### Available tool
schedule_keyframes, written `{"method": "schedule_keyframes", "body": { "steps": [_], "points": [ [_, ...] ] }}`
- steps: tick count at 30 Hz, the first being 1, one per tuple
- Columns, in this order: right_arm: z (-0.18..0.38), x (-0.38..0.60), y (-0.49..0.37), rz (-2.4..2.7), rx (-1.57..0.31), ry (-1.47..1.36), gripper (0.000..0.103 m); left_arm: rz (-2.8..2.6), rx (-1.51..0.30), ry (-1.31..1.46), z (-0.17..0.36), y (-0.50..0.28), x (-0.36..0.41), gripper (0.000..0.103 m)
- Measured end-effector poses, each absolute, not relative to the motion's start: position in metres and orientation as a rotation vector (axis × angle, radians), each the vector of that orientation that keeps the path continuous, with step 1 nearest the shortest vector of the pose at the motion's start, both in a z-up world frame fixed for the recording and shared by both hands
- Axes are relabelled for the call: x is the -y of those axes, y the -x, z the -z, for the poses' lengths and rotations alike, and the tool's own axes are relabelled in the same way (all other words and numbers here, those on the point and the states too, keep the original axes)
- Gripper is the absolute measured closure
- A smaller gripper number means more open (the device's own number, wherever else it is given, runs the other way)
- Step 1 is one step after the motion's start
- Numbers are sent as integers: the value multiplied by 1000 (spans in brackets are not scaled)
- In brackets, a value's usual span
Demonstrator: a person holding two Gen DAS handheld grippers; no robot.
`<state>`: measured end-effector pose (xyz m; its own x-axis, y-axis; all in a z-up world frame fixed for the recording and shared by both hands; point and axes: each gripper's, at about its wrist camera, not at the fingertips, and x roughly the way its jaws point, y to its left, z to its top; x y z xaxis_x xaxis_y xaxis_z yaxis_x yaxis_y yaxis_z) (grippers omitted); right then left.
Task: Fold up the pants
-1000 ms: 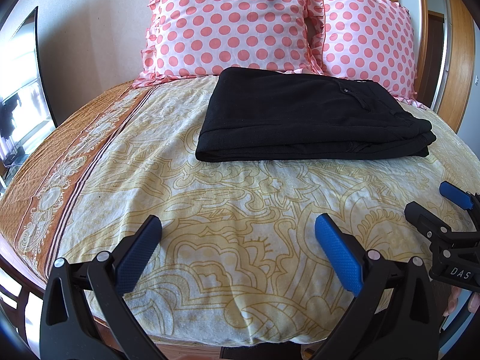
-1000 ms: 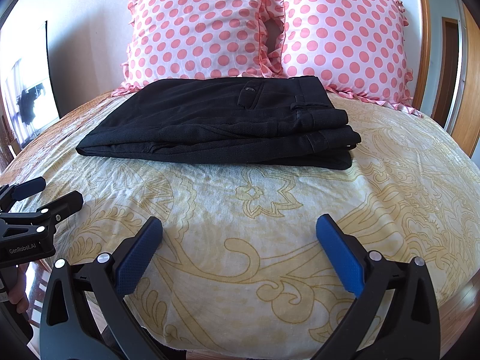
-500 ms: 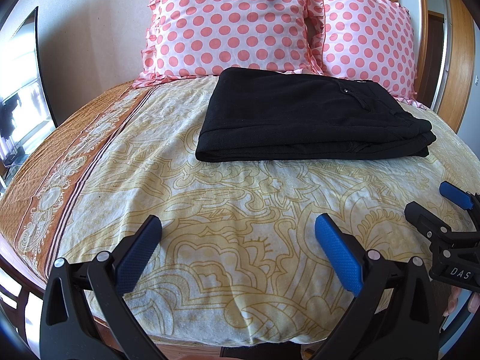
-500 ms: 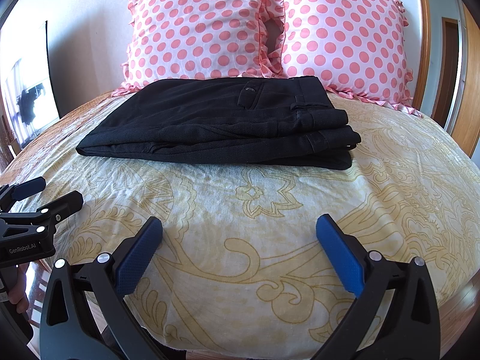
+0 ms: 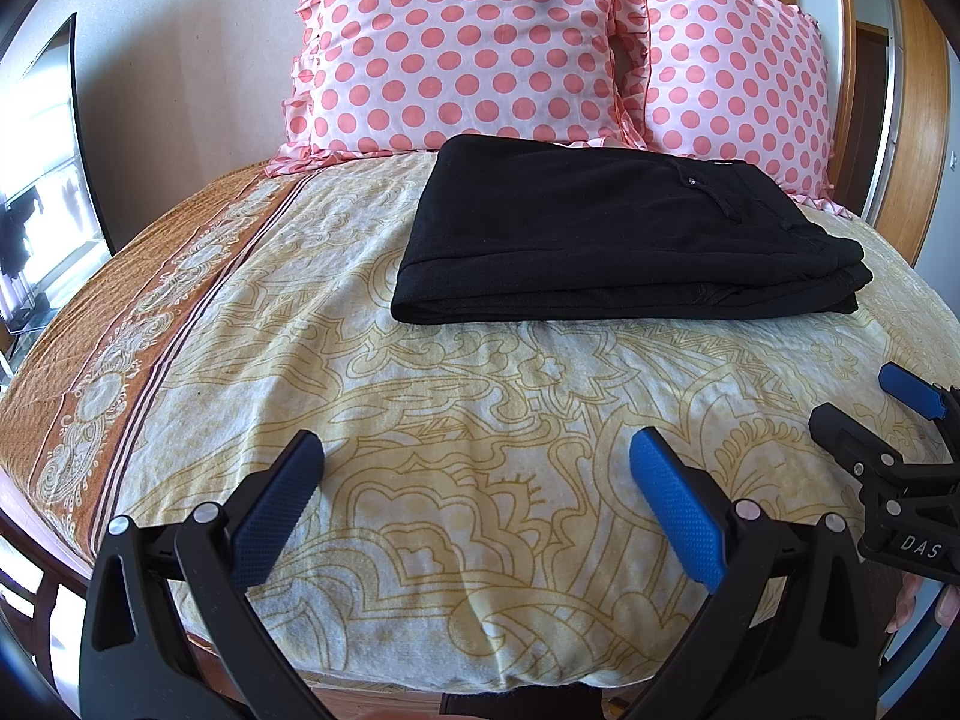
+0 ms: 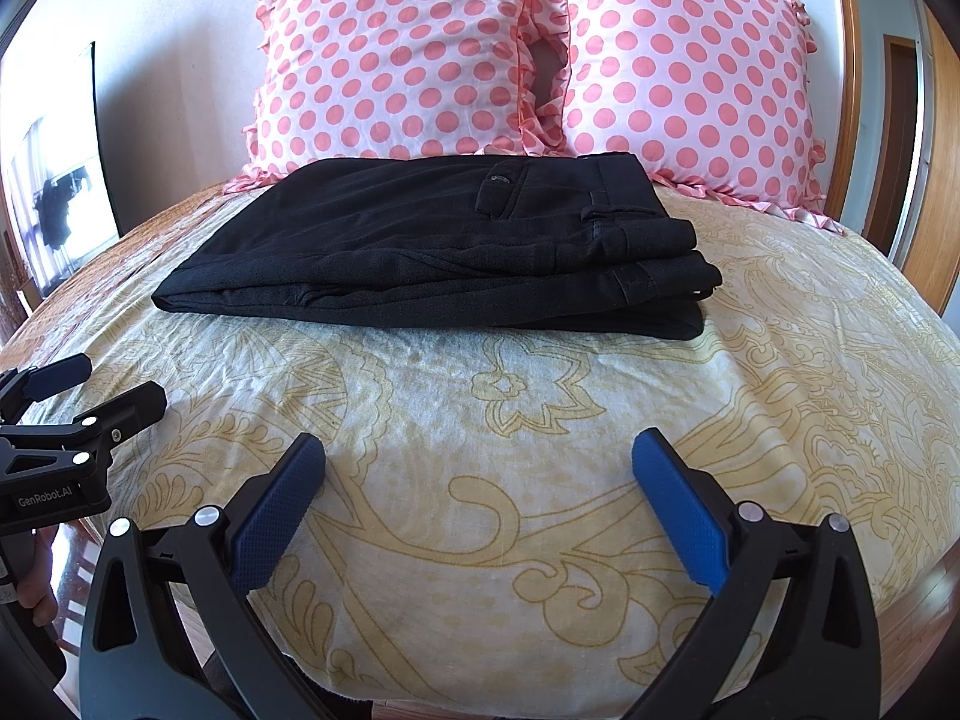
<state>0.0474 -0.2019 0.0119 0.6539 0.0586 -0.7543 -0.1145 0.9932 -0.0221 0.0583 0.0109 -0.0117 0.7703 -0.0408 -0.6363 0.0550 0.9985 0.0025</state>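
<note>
Left wrist view catches what the other misses: the brown patterned border [image 5: 120,324] running down the bedspread's left side, and the rounded folded edge of the black pants [image 5: 606,240]. Right wrist view instead shows the waistband end of the pants [image 6: 456,252], with a back pocket [image 6: 501,189] and belt loops, stacked in flat layers.

The pants lie folded in a neat rectangle on the cream bedspread [image 5: 456,420], just in front of two pink polka-dot pillows [image 6: 390,54] with ruffled edges. The bedspread is thin, slightly wrinkled cloth printed with yellow scrollwork.

My left gripper [image 5: 474,480] is spread wide, grasping nothing, its blue textured pads [image 5: 678,510] above the sheet near the bed's edge. My right gripper [image 6: 477,480] is likewise released and empty, well short of the pants.
</note>
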Motion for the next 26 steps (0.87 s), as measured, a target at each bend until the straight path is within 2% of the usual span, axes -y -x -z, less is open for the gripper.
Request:
{"method": "schedule_keyframes", "body": {
  "steps": [26],
  "points": [
    [-12, 200, -48, -93, -850, 69, 1, 53, -686, -23, 12, -57, -11, 2]
  ]
}}
